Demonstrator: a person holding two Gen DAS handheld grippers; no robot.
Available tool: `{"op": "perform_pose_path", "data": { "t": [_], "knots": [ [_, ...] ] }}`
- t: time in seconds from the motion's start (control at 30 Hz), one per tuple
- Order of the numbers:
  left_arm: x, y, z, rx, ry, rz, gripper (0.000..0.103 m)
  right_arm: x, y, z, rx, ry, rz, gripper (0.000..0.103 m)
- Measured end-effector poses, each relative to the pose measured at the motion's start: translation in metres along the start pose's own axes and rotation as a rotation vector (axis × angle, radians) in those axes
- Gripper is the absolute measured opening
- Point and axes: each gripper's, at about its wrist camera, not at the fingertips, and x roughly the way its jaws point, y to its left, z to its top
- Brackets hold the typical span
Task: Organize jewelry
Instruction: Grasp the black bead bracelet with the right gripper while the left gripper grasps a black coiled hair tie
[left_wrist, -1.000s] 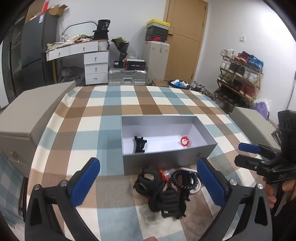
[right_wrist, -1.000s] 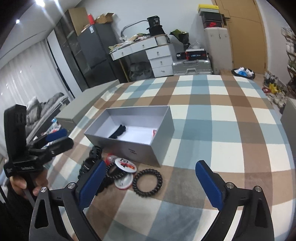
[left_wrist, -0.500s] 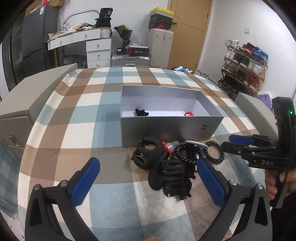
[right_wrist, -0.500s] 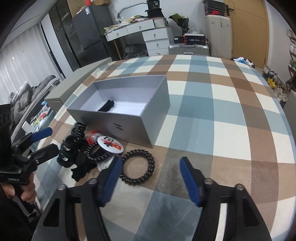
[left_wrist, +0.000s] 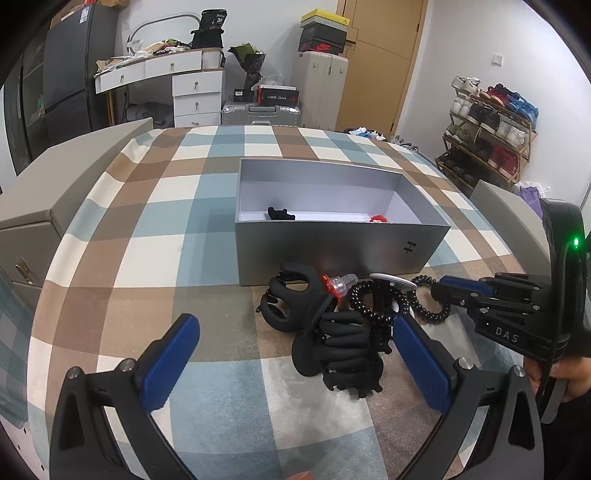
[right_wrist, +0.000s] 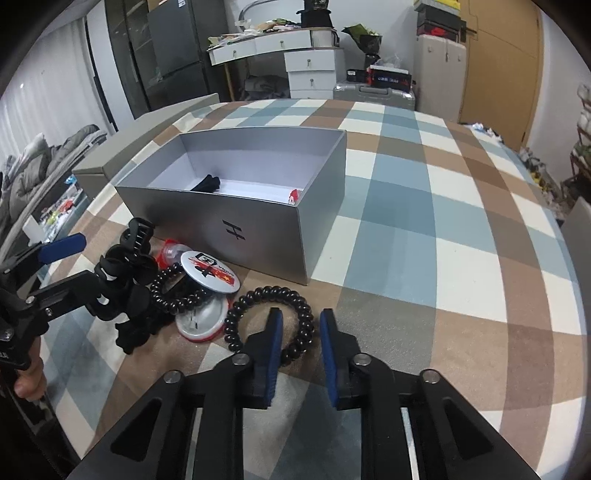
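A silver box (right_wrist: 258, 225) (left_wrist: 332, 251) stands open on the checked cloth, with a black clip (right_wrist: 207, 183) and a small red piece (right_wrist: 293, 195) inside. In front of it lies a pile: black hair claws (left_wrist: 336, 343) (right_wrist: 125, 273), a black spiral band (right_wrist: 177, 291), two round badges (right_wrist: 208, 271) and a black bead bracelet (right_wrist: 255, 306). My right gripper (right_wrist: 300, 334) is narrowed, with its fingers straddling the bracelet's near right rim, and is not closed on it. My left gripper (left_wrist: 291, 365) is wide open, low over the claws.
A grey box lid (left_wrist: 62, 184) lies at the table's left edge, another grey panel (left_wrist: 509, 210) at the right. Drawers, suitcases and a shoe rack (left_wrist: 491, 122) stand beyond the table.
My right gripper has dropped toward the bracelet and its jaws have narrowed around the rim. My left gripper has come down nearer the hair claws, still open.
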Motion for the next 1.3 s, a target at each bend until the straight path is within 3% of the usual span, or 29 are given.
{"op": "perform_pose_path", "data": {
  "t": [0.13, 0.3, 0.5, 0.7, 0.77, 1.3],
  "knots": [
    [0.001, -0.002, -0.001, 0.007, 0.005, 0.002, 0.102, -0.003, -0.001, 0.0, -0.006, -0.016, 0.003, 0.008],
    [0.003, -0.003, -0.002, -0.002, 0.016, -0.009, 0.102, -0.024, -0.013, 0.005, 0.053, -0.087, 0.082, 0.008],
    [0.005, -0.009, -0.006, 0.01, 0.039, -0.056, 0.098, -0.037, -0.018, 0.009, 0.083, -0.134, 0.111, 0.008],
    [0.008, -0.02, -0.013, 0.073, 0.077, -0.084, 0.059, -0.041, -0.016, 0.011, 0.079, -0.147, 0.124, 0.008],
    [0.008, -0.018, -0.014, 0.072, 0.084, -0.087, 0.027, -0.04, -0.015, 0.011, 0.077, -0.146, 0.127, 0.008],
    [-0.01, -0.013, -0.011, 0.063, 0.022, -0.133, 0.024, -0.044, -0.014, 0.01, 0.08, -0.17, 0.14, 0.009]
  ]
}}
